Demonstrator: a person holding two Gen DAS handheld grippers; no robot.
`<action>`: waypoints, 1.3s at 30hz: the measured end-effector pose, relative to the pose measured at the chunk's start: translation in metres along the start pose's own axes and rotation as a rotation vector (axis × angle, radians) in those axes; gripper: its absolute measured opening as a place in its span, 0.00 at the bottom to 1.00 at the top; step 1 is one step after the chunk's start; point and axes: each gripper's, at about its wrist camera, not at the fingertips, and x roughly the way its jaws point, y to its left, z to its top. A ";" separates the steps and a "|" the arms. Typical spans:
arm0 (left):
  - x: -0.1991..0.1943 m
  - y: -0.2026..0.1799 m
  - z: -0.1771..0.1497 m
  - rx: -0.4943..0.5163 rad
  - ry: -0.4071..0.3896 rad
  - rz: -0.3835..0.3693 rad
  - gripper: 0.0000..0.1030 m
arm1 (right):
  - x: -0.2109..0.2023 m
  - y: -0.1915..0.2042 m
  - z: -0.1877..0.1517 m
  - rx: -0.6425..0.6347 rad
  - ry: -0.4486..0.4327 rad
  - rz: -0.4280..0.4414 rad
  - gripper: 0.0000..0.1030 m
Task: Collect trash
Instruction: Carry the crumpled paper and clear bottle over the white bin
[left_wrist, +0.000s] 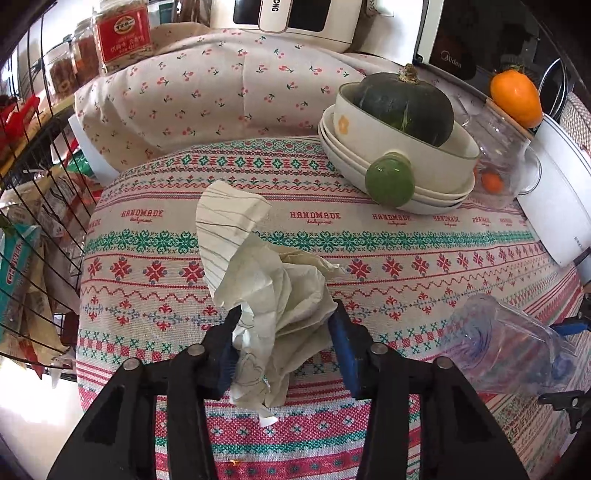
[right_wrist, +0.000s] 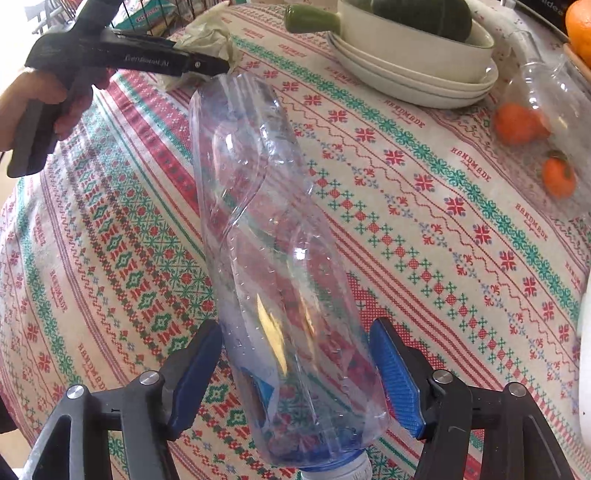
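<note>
Crumpled paper (left_wrist: 280, 295) clamped in left tongs (left_wrist: 284, 317), clear bottle (right_wrist: 273, 258) gripped between right tongs (right_wrist: 295, 332).

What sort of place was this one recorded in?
Probably a home kitchen or dining corner: a patterned tablecloth, stacked bowls holding a squash, food jars and countertop appliances behind.
</note>
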 end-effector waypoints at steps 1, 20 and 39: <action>-0.003 -0.001 -0.001 -0.003 0.000 0.013 0.34 | 0.002 0.002 0.001 0.002 0.006 -0.007 0.70; -0.166 -0.091 -0.084 -0.019 -0.022 -0.102 0.32 | -0.097 0.054 -0.089 0.227 -0.073 -0.109 0.63; -0.253 -0.295 -0.203 0.264 0.009 -0.367 0.32 | -0.241 0.073 -0.325 0.594 -0.152 -0.207 0.63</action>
